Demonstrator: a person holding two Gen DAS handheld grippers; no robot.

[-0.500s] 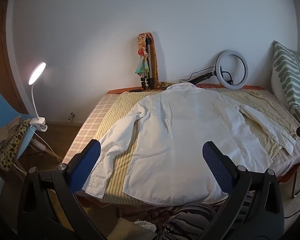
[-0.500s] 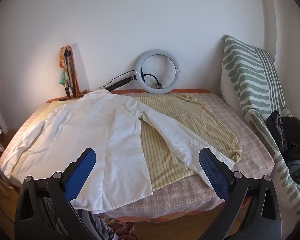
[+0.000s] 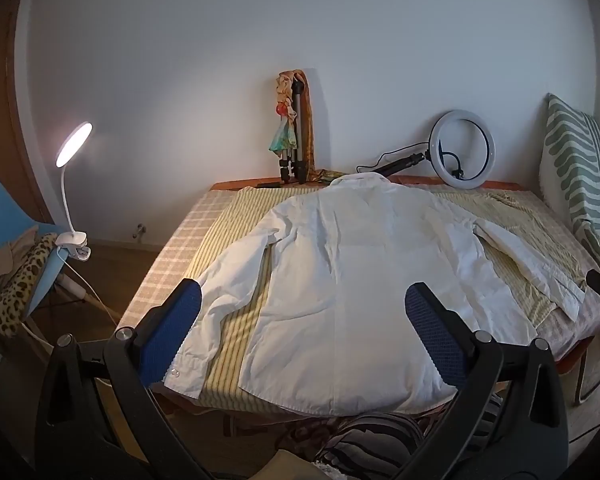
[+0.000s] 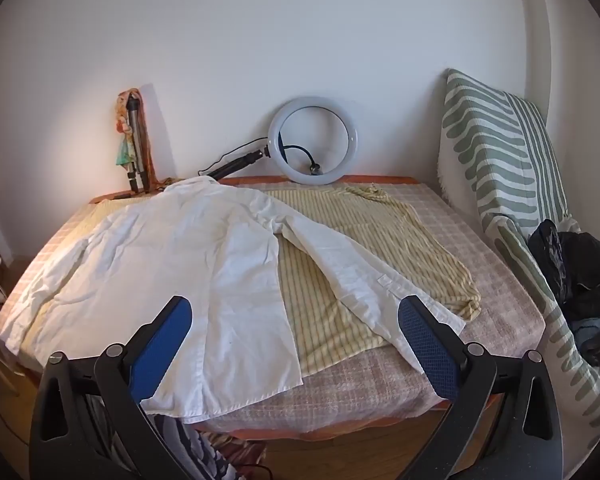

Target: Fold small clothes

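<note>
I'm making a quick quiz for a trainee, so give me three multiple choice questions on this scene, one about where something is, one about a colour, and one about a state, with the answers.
1. Where does the ring light stand?
A. On the blue chair
B. At the far edge of the table, against the wall
C. On top of the white shirt

2. What colour are the gripper pads?
A. Blue
B. Red
C. Green

3. How does the white shirt lie?
A. Folded into a square
B. Hanging off a hanger
C. Spread flat with both sleeves out

Answers:
1. B, it leans on the wall behind the striped yellow cloth.
2. A, both views show blue pads.
3. C, unfolded; the left gripper and right gripper are open and hold nothing.
</note>
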